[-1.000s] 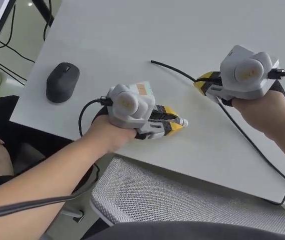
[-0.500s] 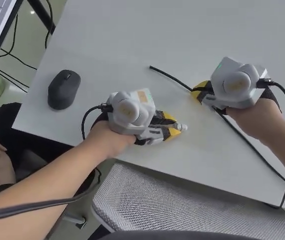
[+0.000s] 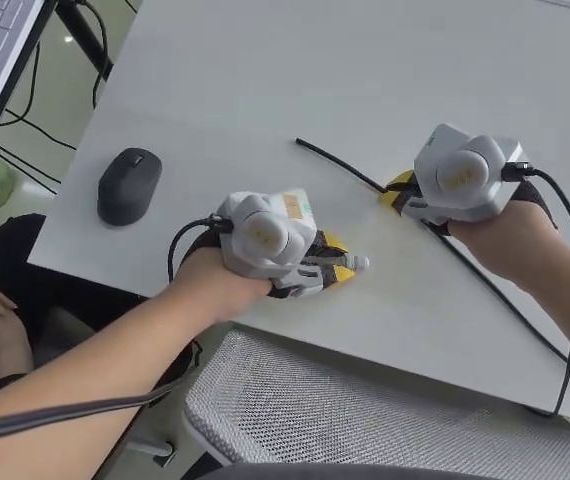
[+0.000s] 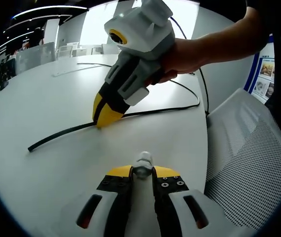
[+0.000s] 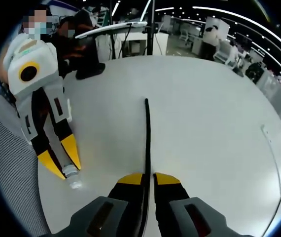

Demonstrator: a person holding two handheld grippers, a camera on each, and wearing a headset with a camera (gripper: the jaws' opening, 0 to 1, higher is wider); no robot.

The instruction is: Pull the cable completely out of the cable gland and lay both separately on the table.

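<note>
Evidently the cable (image 3: 335,163) is free of the cable gland (image 3: 362,263), so laying down is in hand: the right tool (image 3: 397,188) grips the cable on the counter (image 3: 265,80), the left tool (image 3: 345,268) clamps the cable gland near the near edge, and each probably need only release.

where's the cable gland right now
In the head view the cable gland sits clamped in the left gripper near the front edge of the table, apart from the black cable held by the right gripper to its right.
</note>
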